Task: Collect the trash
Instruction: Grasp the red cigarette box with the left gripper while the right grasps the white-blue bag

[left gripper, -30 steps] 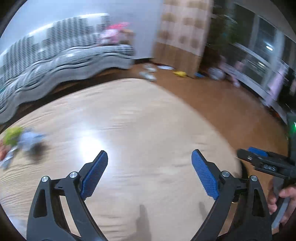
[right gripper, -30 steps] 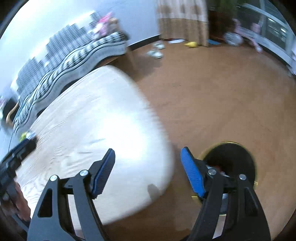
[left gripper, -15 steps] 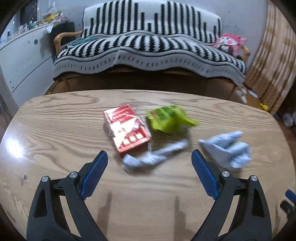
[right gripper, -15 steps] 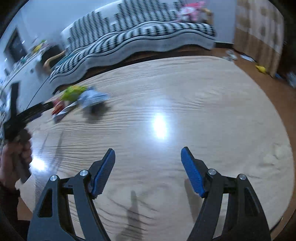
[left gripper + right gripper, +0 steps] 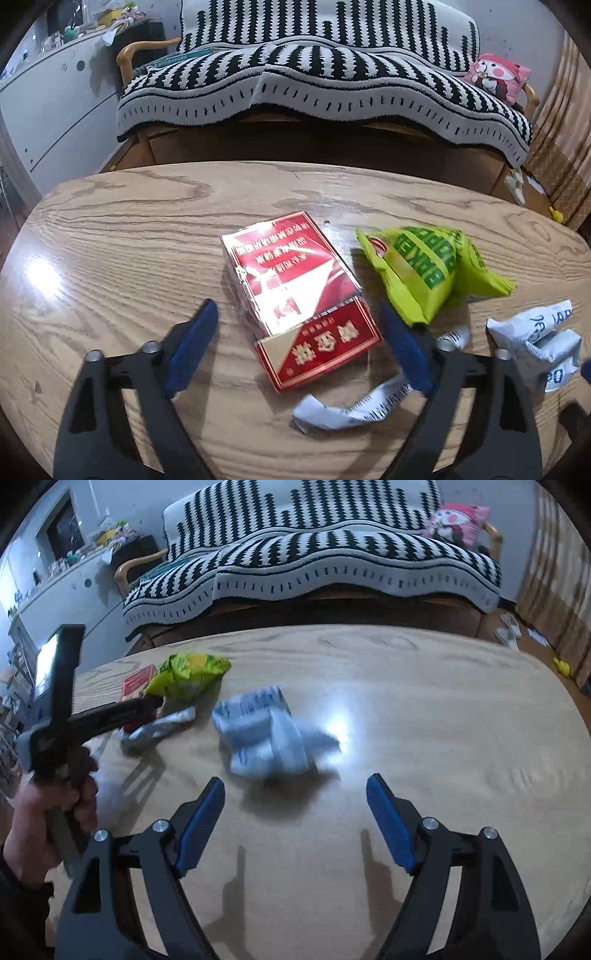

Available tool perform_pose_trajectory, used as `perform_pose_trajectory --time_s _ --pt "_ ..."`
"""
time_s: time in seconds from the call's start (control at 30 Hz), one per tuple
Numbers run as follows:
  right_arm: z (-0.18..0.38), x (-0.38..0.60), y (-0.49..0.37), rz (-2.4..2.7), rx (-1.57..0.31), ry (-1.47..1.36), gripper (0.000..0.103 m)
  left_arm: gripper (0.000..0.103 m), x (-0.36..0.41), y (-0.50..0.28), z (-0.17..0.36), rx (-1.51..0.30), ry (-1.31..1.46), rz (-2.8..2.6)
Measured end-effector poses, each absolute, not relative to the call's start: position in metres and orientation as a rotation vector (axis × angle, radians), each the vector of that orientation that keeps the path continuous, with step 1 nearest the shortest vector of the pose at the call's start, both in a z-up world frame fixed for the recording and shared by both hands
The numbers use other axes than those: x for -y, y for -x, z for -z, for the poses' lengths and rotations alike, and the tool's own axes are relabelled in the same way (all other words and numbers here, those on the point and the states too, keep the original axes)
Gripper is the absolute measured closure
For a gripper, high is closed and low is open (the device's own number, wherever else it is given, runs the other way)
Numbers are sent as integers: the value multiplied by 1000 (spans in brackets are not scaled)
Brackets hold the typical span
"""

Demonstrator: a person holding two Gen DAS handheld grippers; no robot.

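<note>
Your left gripper (image 5: 295, 343) was spread wide, gripping nothing; red pack (image 5: 295, 295) lay between its fingers, lower centre of frame, on table (image 5: 110, 251). Green wrapper (image 5: 424, 266) sat just past right fingertip; white strip (image 5: 354, 406) lay below pack. Your right gripper (image 5: 295, 812) was also released, empty; crumpled white wrapper (image 5: 269, 738) lay ahead of fingers, frame centre.

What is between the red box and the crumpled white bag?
In the left wrist view, the green snack bag and a twisted white wrapper lie between the red box and white bag.
</note>
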State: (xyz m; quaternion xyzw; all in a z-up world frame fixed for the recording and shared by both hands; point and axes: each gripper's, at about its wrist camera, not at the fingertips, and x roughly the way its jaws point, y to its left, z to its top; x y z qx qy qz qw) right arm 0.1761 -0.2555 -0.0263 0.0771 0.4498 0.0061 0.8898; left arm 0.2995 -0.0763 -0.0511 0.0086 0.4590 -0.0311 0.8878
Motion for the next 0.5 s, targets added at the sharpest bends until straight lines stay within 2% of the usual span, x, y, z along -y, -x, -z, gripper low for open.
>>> perform_pose_trajectory --time_s 0.03,0.2,0.23,0.3,0.37,0.5 --pt "26 252 -186 -15 -932 -139 26 36 74 -301 52 -963 0 74" --pt "33 237 -225 -51 -958 -61 27 45 69 -296 46 -942 -7 88" --pt "38 233 -230 -42 -976 -38 29 45 69 -295 47 -944 -13 88" --pt "43 229 -232 -51 -989 -23 45 45 65 -290 45 -947 -3 88" --pt "41 229 -227 -43 -985 -38 52 45 60 -283 40 -941 -2 86" --pt "27 234 -194 -14 -946 -63 55 45 50 -255 25 -928 4 99"
